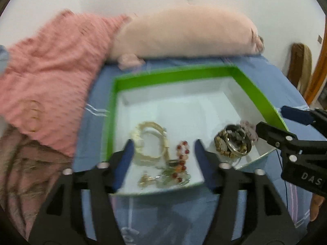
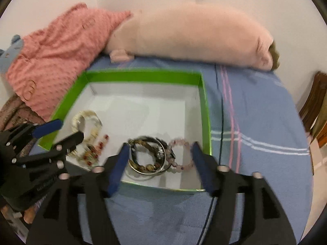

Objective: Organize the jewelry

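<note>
A green-walled box (image 1: 173,75) (image 2: 143,75) with a white floor lies on a blue bedsheet. Inside it, cream bangles (image 1: 151,140) (image 2: 85,120), a red bead bracelet (image 1: 183,153) (image 2: 98,145) and small gold pieces (image 1: 146,179) lie at the near left. A stack of metal and brown bracelets (image 1: 233,143) (image 2: 147,155) and a pink bead bracelet (image 2: 181,155) (image 1: 248,127) lie at the near right. My left gripper (image 1: 163,149) (image 2: 67,129) hangs open over the left pile, its pads clear of it. My right gripper (image 2: 160,153) (image 1: 271,118) stands open over the right stack, pressing on nothing.
A pink plush toy (image 2: 194,38) lies along the wall behind the box. A pink knitted blanket (image 1: 51,77) is heaped at the left. A wooden chair (image 2: 314,102) stands at the right, beyond the bed's edge. Bare blue sheet (image 2: 255,112) lies to the right of the box.
</note>
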A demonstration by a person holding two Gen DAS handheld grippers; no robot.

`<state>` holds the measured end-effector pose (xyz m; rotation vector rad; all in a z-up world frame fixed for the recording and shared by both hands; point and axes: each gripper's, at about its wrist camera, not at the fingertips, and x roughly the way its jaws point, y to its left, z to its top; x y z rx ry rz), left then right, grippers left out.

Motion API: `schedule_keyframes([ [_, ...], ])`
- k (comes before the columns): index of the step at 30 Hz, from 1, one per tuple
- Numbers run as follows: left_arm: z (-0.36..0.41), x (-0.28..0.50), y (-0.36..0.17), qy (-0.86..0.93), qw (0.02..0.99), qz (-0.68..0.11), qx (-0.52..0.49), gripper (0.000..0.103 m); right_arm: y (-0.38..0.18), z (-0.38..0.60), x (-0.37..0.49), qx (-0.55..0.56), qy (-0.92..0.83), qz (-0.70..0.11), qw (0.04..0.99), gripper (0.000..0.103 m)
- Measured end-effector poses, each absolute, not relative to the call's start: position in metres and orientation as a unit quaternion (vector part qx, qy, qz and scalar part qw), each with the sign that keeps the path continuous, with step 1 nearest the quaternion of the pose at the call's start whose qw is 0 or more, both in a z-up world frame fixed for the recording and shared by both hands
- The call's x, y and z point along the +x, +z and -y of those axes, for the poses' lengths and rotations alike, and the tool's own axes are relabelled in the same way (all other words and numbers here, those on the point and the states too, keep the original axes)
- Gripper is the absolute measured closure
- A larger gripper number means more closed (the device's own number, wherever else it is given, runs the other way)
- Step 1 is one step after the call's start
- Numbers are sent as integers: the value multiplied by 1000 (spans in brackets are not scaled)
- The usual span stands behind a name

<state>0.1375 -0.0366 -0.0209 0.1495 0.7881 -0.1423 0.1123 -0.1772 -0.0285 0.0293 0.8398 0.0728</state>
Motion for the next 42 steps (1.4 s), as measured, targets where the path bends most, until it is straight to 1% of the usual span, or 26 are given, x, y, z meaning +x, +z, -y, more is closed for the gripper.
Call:
schedule_keyframes([
  [1, 35, 128, -13, -63, 926, -366, 73, 31, -21, 175, 105, 13, 32, -393, 919, 21],
  [2, 34, 124, -9, -60, 930, -356, 73, 25, -16, 174, 100, 12, 30, -383, 923, 17],
  [3, 32, 117, -4, -55, 935, -344, 70, 22, -11, 173, 95, 12, 29, -373, 927, 14],
  [5, 29, 110, 0, -43, 942, -325, 68, 16, -4, 172, 86, 14, 21, -356, 934, 12],
  [7, 28, 111, -1, -43, 942, -325, 67, 14, -2, 171, 84, 16, 14, -354, 935, 6],
  [9, 27, 113, -6, -52, 936, -341, 63, 12, -3, 172, 83, 24, 20, -355, 934, 4],
  [11, 28, 115, -13, -60, 930, -357, 61, 12, -6, 171, 85, 27, 25, -362, 932, 4],
  [17, 30, 114, -22, -56, 928, -363, 70, 6, -21, 166, 90, 19, 26, -383, 923, 4],
  [42, 27, 119, -30, -58, 919, -385, 60, 6, -28, 169, 94, 28, 30, -397, 917, 4],
])
